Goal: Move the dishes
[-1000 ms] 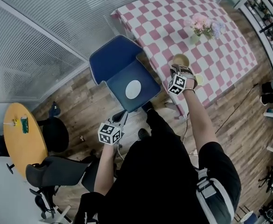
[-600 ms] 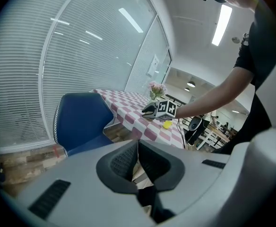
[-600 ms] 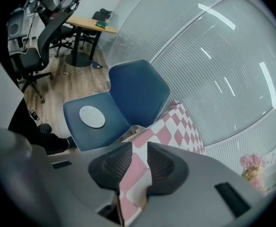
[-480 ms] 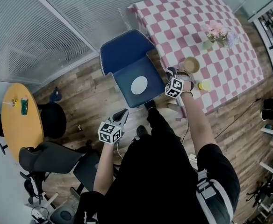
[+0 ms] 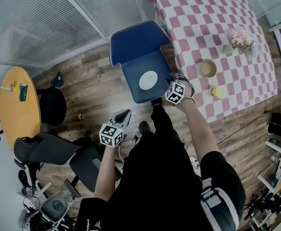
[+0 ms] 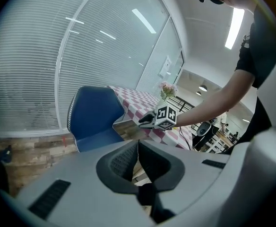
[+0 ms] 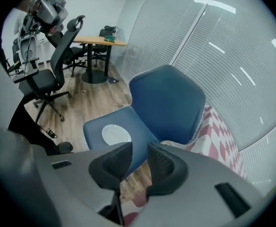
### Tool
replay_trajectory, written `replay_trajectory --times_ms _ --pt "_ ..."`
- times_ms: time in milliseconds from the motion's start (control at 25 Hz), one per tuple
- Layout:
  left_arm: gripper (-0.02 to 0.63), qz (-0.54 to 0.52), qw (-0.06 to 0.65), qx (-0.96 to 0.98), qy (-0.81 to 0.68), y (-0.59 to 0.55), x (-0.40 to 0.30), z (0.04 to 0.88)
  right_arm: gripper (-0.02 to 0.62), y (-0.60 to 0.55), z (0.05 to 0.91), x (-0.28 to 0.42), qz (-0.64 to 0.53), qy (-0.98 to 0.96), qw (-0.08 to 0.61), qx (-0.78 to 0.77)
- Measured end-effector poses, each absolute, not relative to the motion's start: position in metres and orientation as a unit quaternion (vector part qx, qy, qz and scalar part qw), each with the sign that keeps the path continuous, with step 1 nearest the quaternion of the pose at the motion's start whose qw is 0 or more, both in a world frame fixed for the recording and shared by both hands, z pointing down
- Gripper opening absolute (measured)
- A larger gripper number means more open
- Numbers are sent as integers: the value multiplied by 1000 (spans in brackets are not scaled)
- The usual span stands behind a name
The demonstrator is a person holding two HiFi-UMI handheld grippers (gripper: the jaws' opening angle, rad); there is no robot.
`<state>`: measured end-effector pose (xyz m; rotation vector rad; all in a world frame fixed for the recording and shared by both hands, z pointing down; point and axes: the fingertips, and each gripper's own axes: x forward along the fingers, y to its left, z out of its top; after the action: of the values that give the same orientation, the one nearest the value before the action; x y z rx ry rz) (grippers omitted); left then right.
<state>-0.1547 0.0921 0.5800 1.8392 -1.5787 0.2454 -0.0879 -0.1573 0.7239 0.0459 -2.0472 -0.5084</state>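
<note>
Far left: a round yellow table (image 5: 15, 109) and black office chairs (image 5: 39, 150) are standing well apart from the work. I judge that they have no part in the job.
Left gripper (image 6: 137, 148): it is hanging low over the wood floor beside the person's body, angled down toward the blue chair. Its pads are pressing together with nothing between them. It is probably idling while the other hand works.
Blue chair (image 5: 133, 44): it is standing just beside the left edge of the checkered table, with its backrest toward the blinds.
White plate (image 5: 148, 80): it is lying flat near the middle of the seat, touching nothing else. This looks like the dish now being handled.
Right gripper (image 7: 139, 148): it is hovering by the seat's right side, near the plate and tilted steeply down. Its jaws are standing apart and empty, with only seat and floor showing through the gap. They are likely spread ready for the plate's rim.
Checkered table (image 5: 203, 13): it is carrying a brown bowl (image 5: 208, 68) and a yellow cup (image 5: 219, 91) near its front edge, apart from each other. A vase of flowers (image 5: 240, 38) is standing farther back.
Next move (judgement): a flat plate offers little rim, so one jaw is going to need a shallow entry under the edge.
Risk: the plate could skid across the seat or tip off it.
</note>
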Motion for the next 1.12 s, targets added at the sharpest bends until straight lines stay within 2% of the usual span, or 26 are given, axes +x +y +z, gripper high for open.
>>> replay_trajectory --times_ms 280,680,1120 --pt "25 95 363 696 -612 83 -166 601 115 -144 772 -104 -152 -854 498 6" --pt "25 84 400 686 -603 66 -160 664 114 -133 869 -105 -3 -864 502 40" --pt "25 60 419 680 -598 46 -173 737 106 -133 971 -119 91 -863 496 38"
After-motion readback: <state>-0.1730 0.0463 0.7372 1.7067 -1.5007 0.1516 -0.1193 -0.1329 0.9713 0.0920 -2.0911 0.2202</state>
